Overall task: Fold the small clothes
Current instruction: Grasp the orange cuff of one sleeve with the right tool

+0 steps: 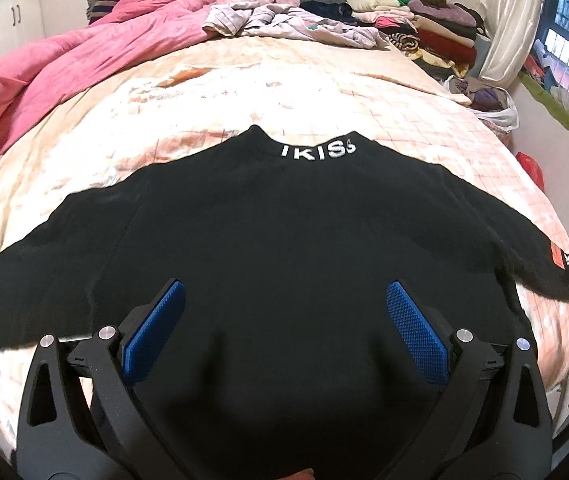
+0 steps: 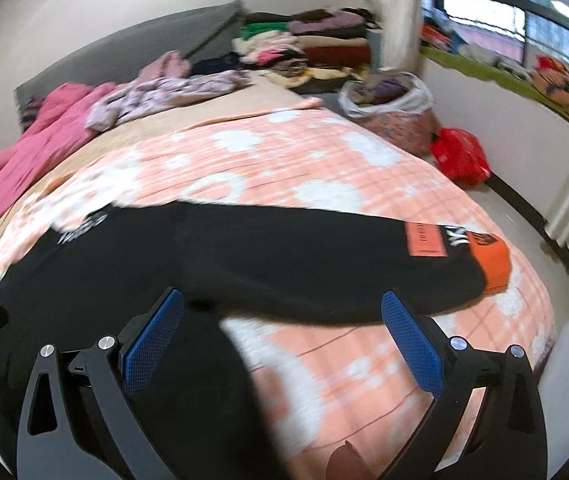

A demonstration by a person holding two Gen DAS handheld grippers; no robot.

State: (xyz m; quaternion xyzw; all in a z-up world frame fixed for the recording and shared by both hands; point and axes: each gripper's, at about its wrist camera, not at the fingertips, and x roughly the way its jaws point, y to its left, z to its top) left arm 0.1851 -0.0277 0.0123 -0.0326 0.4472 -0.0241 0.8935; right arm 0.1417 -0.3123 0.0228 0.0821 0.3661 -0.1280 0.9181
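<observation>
The black top (image 1: pixel 276 240) lay flat on the bed (image 1: pixel 164 112), collar away, sleeves stretched left and right across it. The left gripper (image 1: pixel 284 320) hovered low over the body's middle, jaws wide apart, holding nothing. The right gripper (image 2: pixel 282 320), also gaping and empty, hung nearer the right sleeve (image 2: pixel 324 256), orange cuff (image 2: pixel 494 264) farther right — likely first to fold.

The left tool (image 1: pixel 284 334) is a matte black plastic frame with two curved, cut-out arms, round silver screw heads at its joints, and blue diamond-textured rubber pads (image 1: pixel 416 336) lining both fingers. The right tool (image 2: pixel 282 344) shows the same black frame, silver screws and blue pads (image 2: pixel 412 346).
</observation>
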